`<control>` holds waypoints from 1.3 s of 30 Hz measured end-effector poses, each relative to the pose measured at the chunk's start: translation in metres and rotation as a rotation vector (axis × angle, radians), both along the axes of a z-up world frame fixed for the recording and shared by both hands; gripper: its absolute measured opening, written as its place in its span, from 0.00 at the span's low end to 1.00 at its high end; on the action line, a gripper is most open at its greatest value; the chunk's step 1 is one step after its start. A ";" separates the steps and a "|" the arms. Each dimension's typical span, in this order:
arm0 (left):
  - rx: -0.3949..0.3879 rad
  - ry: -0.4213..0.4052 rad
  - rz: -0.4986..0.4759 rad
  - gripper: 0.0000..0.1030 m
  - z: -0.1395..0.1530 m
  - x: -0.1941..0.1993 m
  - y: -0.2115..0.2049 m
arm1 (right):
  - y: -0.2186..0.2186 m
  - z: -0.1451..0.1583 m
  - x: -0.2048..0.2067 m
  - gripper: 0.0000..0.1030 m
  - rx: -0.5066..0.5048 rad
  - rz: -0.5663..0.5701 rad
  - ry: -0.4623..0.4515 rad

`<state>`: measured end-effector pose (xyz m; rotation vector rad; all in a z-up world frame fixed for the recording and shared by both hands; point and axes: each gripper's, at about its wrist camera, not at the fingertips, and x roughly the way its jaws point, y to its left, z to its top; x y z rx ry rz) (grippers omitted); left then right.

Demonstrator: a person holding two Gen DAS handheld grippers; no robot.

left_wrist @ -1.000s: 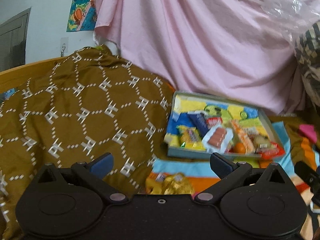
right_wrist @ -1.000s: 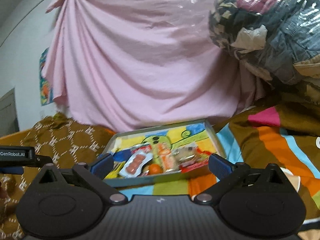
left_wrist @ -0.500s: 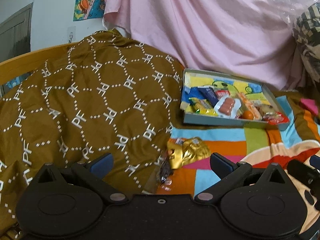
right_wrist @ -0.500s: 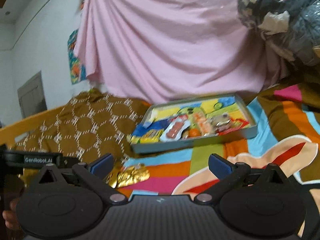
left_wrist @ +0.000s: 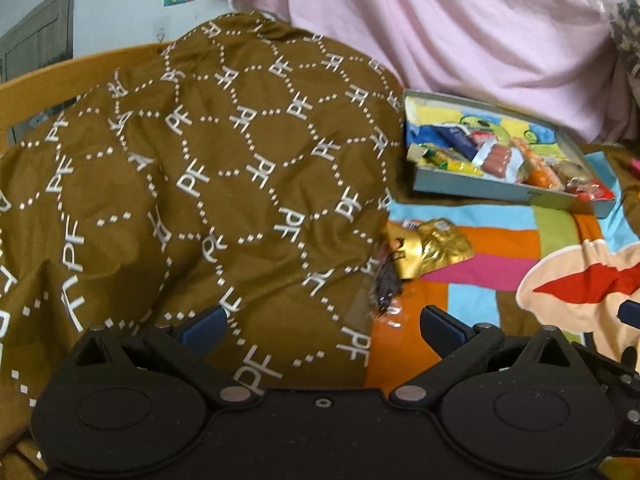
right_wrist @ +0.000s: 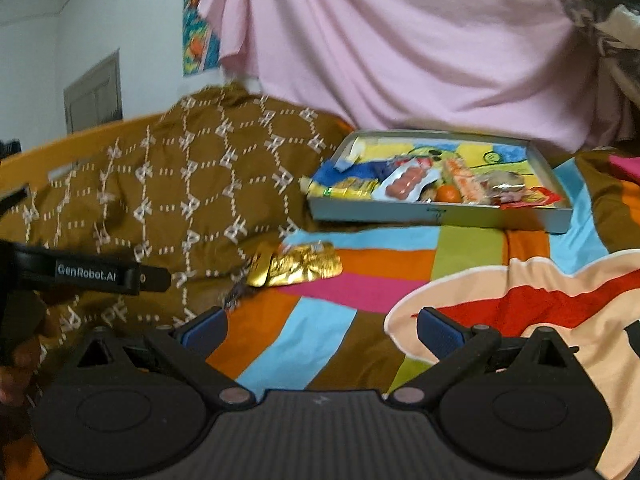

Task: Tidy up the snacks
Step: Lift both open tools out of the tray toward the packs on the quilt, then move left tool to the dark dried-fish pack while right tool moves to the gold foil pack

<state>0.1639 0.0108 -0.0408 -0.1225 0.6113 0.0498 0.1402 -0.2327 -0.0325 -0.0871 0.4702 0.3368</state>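
Snacks filled the front half of a shallow grey tray [left_wrist: 492, 192] at the upper right of the left wrist view — a clear pack of sausages [left_wrist: 498, 159], yellow packets [left_wrist: 448, 159], a blue packet [left_wrist: 456, 140] and a red wrapper [left_wrist: 596, 191] hanging over its right corner. In the right wrist view the same tray [right_wrist: 440, 216] sat right of centre, with an orange round item [right_wrist: 448, 194] among the packs. One gold foil packet [left_wrist: 428, 246] lay outside the tray on the striped, many-coloured bedspread [left_wrist: 504, 240], touching the edge of a brown patterned quilt [left_wrist: 200, 184] that covered the left of the frame; the right wrist view showed that packet [right_wrist: 300, 266] left of centre, well below the tray.

The left gripper [left_wrist: 322, 326] hung low at the bottom of its frame, fingers spread wide and holding nothing, over the quilt's edge. The right gripper [right_wrist: 322, 326] was likewise spread wide and empty above the bedspread [right_wrist: 320, 328]. A pink sheet [right_wrist: 400, 48] draped the wall behind — a colourful poster [right_wrist: 196, 40] beside it at the upper left.
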 end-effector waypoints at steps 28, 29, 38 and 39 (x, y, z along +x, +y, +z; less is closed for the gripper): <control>0.051 -0.111 0.085 0.99 -0.017 0.001 0.028 | 0.025 -0.026 0.029 1.00 -0.133 0.012 0.106; 0.043 -0.118 0.084 0.99 -0.017 0.001 0.032 | 0.027 -0.025 0.032 1.00 -0.133 0.004 0.109; -0.003 -0.154 0.038 0.99 -0.017 0.005 0.042 | 0.047 -0.002 0.113 1.00 0.066 -0.071 0.247; 0.000 -0.156 0.031 0.99 -0.018 0.005 0.041 | 0.052 -0.001 0.127 1.00 0.094 -0.081 0.285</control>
